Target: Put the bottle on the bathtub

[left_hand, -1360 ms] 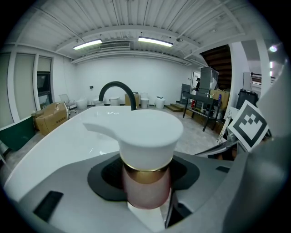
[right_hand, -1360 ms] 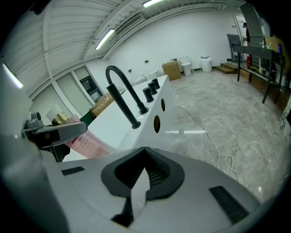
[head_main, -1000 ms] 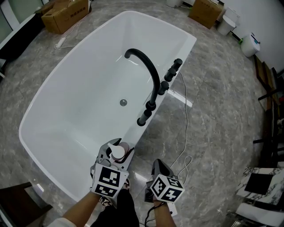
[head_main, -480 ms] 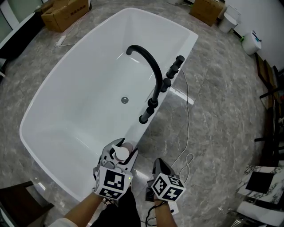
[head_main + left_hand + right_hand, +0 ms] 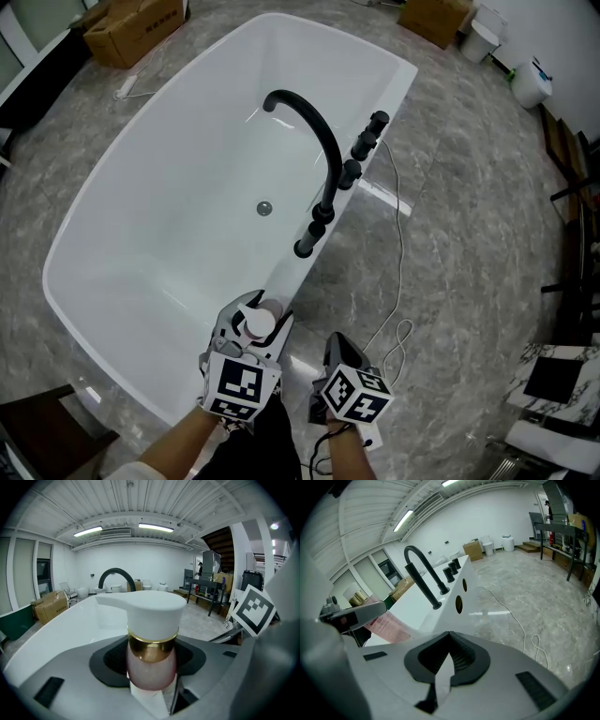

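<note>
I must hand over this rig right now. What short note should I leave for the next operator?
Left gripper: shut on the pink pump bottle, over the near corner of the bathtub rim; contact with the rim cannot be told.
Right gripper: shut, empty, beside the tub above the floor.
Done: bottle picked up and brought to the tub.
Left to do: set it on the rim, open the gripper, withdraw.

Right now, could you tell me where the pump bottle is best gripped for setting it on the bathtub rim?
Grip the bottle on its round pink body just below the gold collar, from the side, as the left gripper does. Its rounded sides sit snugly between the jaws, while the white pump head overhangs and would likely slip.
</note>
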The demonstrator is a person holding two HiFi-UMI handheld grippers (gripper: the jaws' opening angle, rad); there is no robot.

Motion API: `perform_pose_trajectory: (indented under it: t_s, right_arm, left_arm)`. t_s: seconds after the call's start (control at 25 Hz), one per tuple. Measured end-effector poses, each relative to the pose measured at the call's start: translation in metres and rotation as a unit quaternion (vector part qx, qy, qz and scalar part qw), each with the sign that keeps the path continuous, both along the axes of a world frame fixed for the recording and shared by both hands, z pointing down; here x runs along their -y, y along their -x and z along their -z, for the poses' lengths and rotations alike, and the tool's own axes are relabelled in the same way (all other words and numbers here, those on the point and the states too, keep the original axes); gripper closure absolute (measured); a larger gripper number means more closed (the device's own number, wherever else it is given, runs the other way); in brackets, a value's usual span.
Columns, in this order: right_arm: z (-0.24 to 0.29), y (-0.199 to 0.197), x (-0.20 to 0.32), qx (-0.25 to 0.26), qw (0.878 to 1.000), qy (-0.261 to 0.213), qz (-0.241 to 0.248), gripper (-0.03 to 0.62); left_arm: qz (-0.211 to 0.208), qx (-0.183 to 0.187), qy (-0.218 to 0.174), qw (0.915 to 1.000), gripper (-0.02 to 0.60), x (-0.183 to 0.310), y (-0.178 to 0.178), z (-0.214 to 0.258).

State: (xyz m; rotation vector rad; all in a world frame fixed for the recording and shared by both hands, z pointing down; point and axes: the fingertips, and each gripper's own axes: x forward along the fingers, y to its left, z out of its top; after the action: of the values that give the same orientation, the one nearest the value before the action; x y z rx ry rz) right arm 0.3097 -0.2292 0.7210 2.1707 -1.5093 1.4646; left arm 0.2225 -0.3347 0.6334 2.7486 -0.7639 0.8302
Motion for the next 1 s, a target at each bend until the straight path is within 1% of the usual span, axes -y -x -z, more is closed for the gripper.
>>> perform_pose_trajectory:
  t_s: [0.2, 0.44, 0.56, 0.84, 1.0]
  right_arm:
    - [0.000, -0.004, -0.003, 0.001, 1.000, 0.001, -0.008, 0.568]
    - [0.009, -0.004, 0.001, -0.001, 1.000, -0.005, -0.008, 0.568]
    - [0.015, -0.004, 0.002, -0.003, 1.000, -0.010, -0.007, 0.568]
    - [0.024, -0.001, -0.001, -0.004, 1.000, -0.015, -0.008, 0.568]
    - [0.034, 0.004, -0.001, -0.003, 1.000, -0.019, -0.011, 0.568]
  left_arm:
    - [0.005, 0.001, -0.004, 1.0000, 0.350, 0.000, 0.000, -0.001]
    - [0.009, 0.005, 0.021, 0.9997, 0.348, -0.001, 0.000, -0.004]
    - [0.011, 0.006, 0.023, 0.9997, 0.344, 0.000, 0.000, 0.000]
    - [0.013, -0.009, 0.023, 0.9996, 0.312, -0.003, 0.004, 0.011]
    - [0.012, -0.015, 0.034, 0.9992, 0.287, -0.007, 0.008, 0.017]
